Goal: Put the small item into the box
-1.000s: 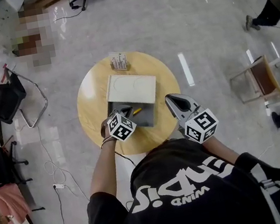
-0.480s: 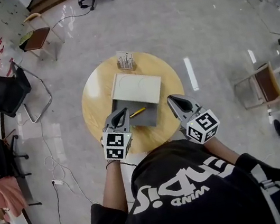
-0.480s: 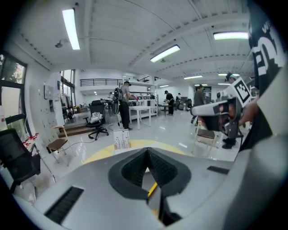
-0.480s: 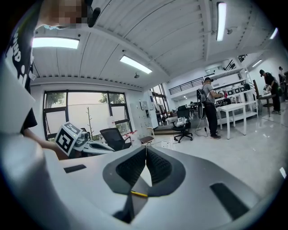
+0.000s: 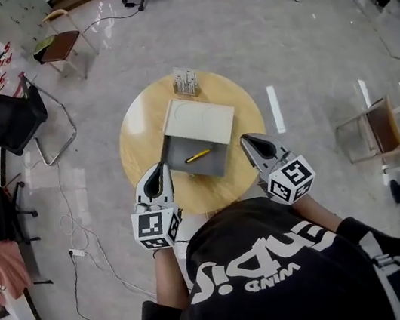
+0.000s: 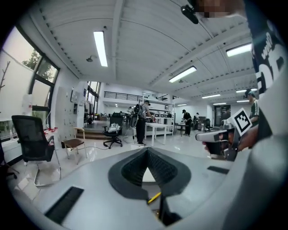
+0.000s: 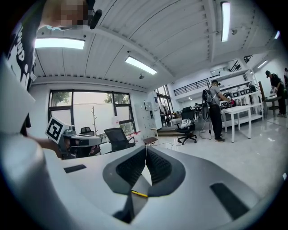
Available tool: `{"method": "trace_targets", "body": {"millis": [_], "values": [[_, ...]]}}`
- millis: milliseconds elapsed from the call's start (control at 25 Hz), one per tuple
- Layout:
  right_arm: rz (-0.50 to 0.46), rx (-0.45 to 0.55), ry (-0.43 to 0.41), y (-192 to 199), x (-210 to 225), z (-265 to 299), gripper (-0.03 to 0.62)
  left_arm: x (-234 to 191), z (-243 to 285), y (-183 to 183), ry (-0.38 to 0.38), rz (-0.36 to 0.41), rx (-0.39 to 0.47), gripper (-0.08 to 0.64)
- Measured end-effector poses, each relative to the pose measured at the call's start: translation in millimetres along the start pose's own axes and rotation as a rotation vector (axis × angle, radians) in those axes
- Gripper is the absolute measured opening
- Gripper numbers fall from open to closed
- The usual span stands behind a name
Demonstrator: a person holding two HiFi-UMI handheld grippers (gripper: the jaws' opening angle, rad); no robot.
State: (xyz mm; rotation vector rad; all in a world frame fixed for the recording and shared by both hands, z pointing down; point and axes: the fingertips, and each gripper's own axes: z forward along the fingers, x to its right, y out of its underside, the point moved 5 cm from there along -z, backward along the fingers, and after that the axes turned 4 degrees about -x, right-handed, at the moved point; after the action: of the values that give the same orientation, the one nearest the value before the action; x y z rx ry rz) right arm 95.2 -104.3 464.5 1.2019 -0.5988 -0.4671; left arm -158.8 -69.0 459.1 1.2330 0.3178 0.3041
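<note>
I'm holding left gripper (image 5: 157, 172) and right gripper (image 5: 251, 142) pinched closed, empty, near the box (image 5: 214, 165).
Yellow item (image 5: 198, 156) seemingly lying inside; bumping the box could spill it.

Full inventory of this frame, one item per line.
table: 1, tan, round, centre
box: 1, grey, open, table's near half
lid: 1, white, just behind box
pencil: 1, yellow, inside box
rack: 1, pale, table's far edge
chairs: several, black or brown, on floor around table
left gripper: 1, grey, shut, empty, table's near-left edge
right gripper: 1, grey, shut, empty, table's near-right edge
</note>
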Motion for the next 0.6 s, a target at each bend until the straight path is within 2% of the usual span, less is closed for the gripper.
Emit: {"method": "trace_targets", "body": {"millis": [280,600], "values": [[-0.022,0.009,-0.004,8,-8,0,0.005,-3,-22,19,-0.057,-0.048,0.072,0.009],[-0.03,0.017,-0.001,11,-12,-5,0.004,9,-27,22,-0.054,-0.082,0.094,0.009]]}}
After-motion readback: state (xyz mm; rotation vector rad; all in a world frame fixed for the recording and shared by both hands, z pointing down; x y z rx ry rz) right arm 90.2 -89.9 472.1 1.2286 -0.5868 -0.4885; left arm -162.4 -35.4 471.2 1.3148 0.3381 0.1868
